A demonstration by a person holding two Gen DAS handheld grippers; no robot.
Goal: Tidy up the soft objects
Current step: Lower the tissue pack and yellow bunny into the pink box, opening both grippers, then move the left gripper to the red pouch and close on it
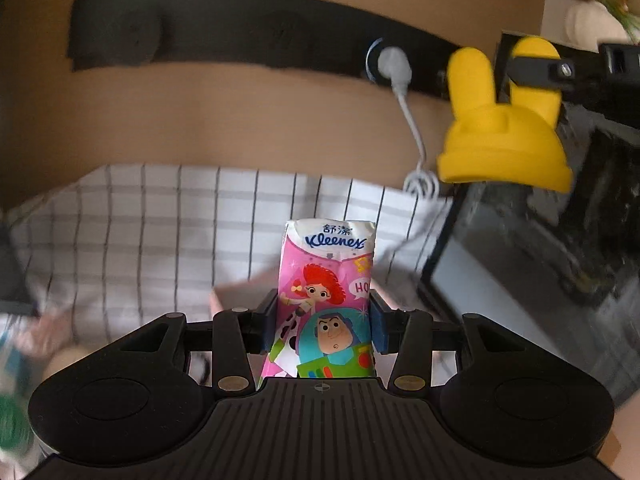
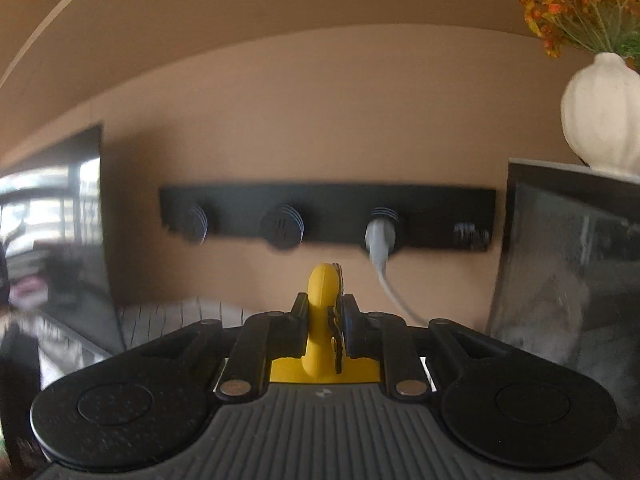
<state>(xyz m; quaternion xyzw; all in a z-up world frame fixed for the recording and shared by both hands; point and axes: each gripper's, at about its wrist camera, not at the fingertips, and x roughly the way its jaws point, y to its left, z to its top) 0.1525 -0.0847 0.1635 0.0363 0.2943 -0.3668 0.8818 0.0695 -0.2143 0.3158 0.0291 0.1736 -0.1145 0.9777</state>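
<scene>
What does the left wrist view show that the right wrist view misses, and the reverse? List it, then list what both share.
Only the left wrist view: the left gripper shut on the Kleenex tissue pack, the checked cloth's full spread, and the yellow toy's whole shape, held by one ear.

Only the right wrist view: the right gripper shut on that toy seen close up, the orange flowers' full spray, and a window reflection at left.

Both: the black wall strip with the grey plug, the white vase, the tan wall.

Left gripper (image 1: 324, 322) and right gripper (image 2: 323, 330): matte black ribbed bodies, round side discs, brass-coloured screws, dark finger pads.
</scene>
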